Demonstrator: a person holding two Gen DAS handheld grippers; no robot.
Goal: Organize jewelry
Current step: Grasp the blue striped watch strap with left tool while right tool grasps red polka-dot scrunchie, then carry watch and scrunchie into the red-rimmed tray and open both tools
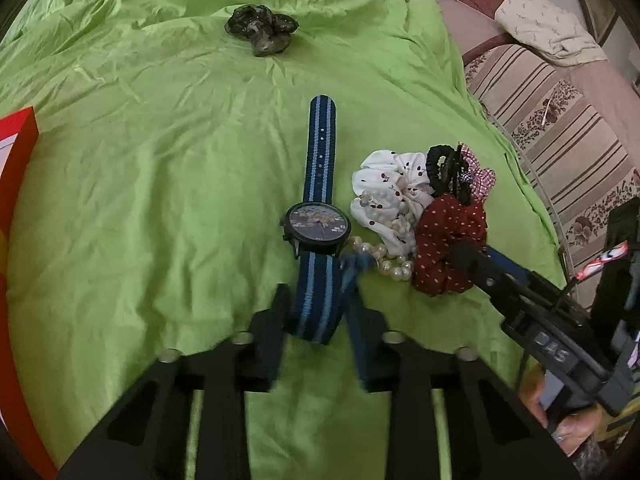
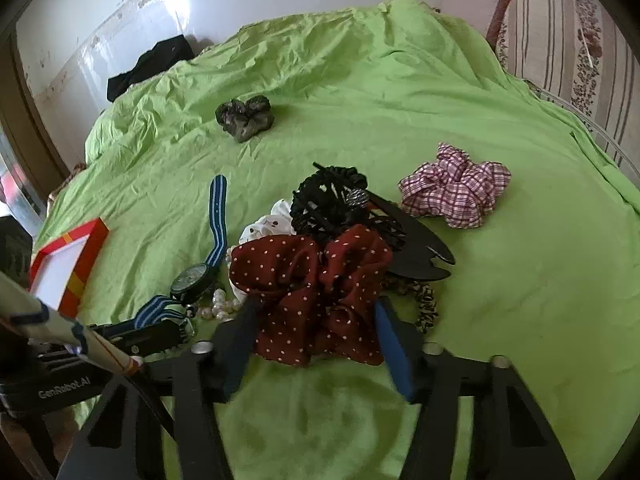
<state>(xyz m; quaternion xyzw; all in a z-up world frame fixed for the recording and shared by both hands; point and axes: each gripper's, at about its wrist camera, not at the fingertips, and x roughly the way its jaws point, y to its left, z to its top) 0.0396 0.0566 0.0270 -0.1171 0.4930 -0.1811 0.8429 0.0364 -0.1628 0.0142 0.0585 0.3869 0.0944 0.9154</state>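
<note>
A watch [image 1: 318, 227] with a blue striped strap lies on the green sheet [image 1: 160, 200]. My left gripper [image 1: 318, 294] is shut on the near end of that strap. Right of the watch is a pile: a pearl bracelet [image 1: 390, 262], a white dotted scrunchie [image 1: 386, 192], a black hair tie [image 2: 328, 196] and a red polka-dot scrunchie [image 2: 316, 280]. My right gripper [image 2: 316, 308] is shut on the red scrunchie, one finger pressing each side. A pink plaid scrunchie [image 2: 456, 190] lies apart at the right. A dark grey scrunchie [image 2: 244, 118] sits farther back.
An open red box [image 2: 68, 268] with a white inside stands at the left. A black hair claw [image 2: 420, 250] and a leopard-print tie [image 2: 426, 306] lie beside the pile. A striped sofa [image 1: 560, 128] borders the sheet on the right; dark cloth [image 2: 148, 66] lies by the wall.
</note>
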